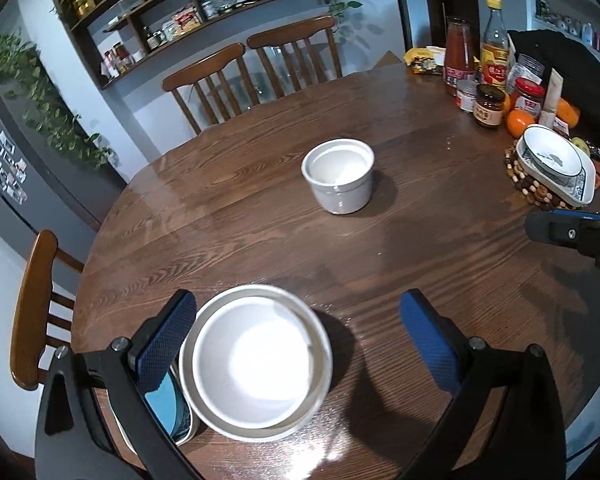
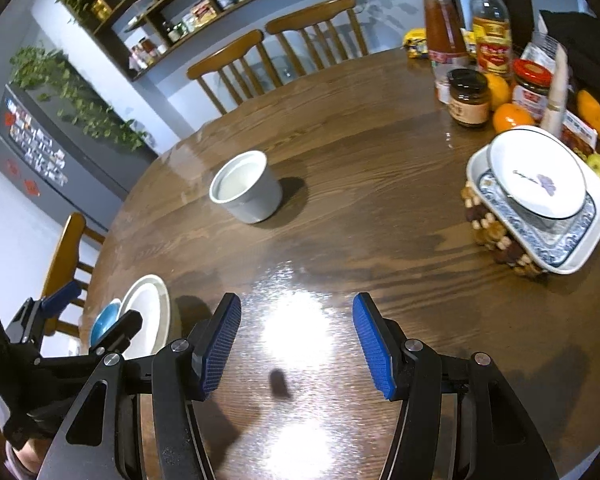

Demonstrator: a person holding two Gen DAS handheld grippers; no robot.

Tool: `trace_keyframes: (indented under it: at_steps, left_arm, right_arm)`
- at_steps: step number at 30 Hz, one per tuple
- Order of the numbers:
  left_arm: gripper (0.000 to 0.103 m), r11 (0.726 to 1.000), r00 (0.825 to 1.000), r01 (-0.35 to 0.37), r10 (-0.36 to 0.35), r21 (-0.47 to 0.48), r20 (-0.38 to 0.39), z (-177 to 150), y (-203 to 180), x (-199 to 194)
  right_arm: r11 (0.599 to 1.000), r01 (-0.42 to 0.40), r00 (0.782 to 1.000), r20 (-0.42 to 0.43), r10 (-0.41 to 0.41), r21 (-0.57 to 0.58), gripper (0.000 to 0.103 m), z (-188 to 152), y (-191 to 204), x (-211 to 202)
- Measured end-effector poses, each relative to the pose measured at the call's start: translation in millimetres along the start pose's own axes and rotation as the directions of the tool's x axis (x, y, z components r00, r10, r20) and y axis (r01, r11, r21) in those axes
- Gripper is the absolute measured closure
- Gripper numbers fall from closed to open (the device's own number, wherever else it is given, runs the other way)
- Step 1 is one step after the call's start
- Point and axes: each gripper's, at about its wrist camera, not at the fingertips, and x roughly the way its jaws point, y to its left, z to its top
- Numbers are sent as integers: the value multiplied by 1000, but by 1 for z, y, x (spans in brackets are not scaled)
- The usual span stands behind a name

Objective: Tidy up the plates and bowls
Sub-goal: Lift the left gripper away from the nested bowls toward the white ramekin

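We've both jaws released: left gripper (image 1: 296, 334) straddles white bowl (image 1: 256, 362), untouched; right gripper (image 2: 296, 348) over bare desk (image 2: 380, 220).

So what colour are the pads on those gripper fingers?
Blue, with a fine grid texture on the pads; clearest in the right wrist view.

Left gripper (image 1: 296, 340) fingers spread wide; right gripper (image 2: 296, 344) fingers apart, empty.

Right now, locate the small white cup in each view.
Left wrist: white cup at table centre, above the gripper.
Right wrist: same cup left of centre.
Shared landmark: round plate on rectangular dish, on the right in both.
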Motion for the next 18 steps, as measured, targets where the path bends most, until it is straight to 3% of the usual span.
trace_keyframes:
  at_steps: [9,18]
  left_arm:
    - [1,998,998,-51,50,44,29,23,-10,0]
    - [1,994,991,-88,81,57,107,54,-10,-15]
  right_arm:
    - [1000,8,999,52,-8,2,44,17,-19,-18]
    - [998,11,994,109,-4,-61,44,45,-7,-36]
